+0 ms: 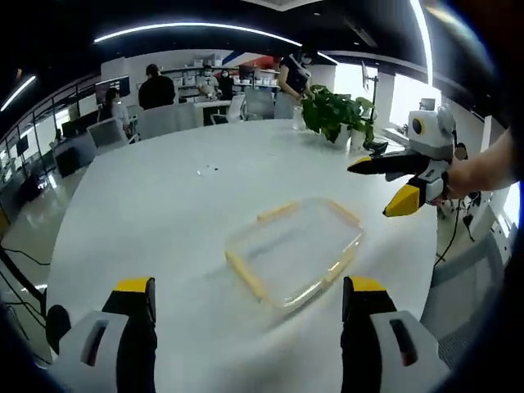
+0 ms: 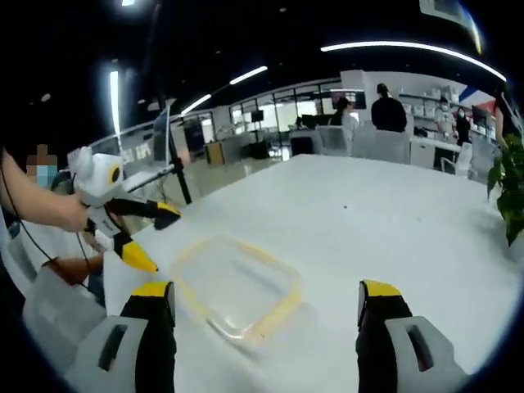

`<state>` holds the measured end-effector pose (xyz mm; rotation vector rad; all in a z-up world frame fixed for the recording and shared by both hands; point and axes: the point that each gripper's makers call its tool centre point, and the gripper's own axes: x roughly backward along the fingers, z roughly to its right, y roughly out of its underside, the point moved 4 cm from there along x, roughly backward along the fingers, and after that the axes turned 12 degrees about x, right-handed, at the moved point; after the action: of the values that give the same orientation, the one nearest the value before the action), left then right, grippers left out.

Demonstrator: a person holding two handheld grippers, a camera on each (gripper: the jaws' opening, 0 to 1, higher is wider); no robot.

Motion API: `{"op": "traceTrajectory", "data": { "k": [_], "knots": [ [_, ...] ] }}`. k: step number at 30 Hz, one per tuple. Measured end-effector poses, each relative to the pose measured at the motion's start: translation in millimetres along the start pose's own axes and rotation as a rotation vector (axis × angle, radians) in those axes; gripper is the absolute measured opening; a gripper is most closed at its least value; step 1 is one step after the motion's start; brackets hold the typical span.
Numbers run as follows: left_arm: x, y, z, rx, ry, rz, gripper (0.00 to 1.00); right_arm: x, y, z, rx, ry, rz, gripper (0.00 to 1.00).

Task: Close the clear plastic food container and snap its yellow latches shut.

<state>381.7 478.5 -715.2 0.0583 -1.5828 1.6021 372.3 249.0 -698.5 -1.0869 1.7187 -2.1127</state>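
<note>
A clear plastic food container [image 1: 296,250] with yellow latches along its edges lies flat on the white table [image 1: 164,205], lid on. My left gripper [image 1: 250,286] hovers open just short of its near edge, with nothing between the jaws. The right gripper [image 1: 393,187] comes in from the right, open, above the container's far right corner. In the right gripper view the same container [image 2: 236,285] lies ahead, and my right gripper [image 2: 266,295] stands open over it. The left gripper [image 2: 147,237], open, hangs at the container's left.
A potted green plant [image 1: 336,115] stands at the table's far side. Grey chairs [image 1: 164,121] and several people are beyond the table. A person's forearm [image 2: 41,205] holds the left gripper. The table edge [image 1: 57,270] curves close on the left.
</note>
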Motion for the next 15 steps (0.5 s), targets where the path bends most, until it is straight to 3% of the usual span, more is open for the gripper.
{"op": "traceTrajectory", "data": {
  "k": [15],
  "knots": [
    [14.3,6.9,2.5,0.049,-0.025,0.062,0.94,15.6,-3.7,-4.4,-0.038,0.021,0.065,0.93]
  ]
}}
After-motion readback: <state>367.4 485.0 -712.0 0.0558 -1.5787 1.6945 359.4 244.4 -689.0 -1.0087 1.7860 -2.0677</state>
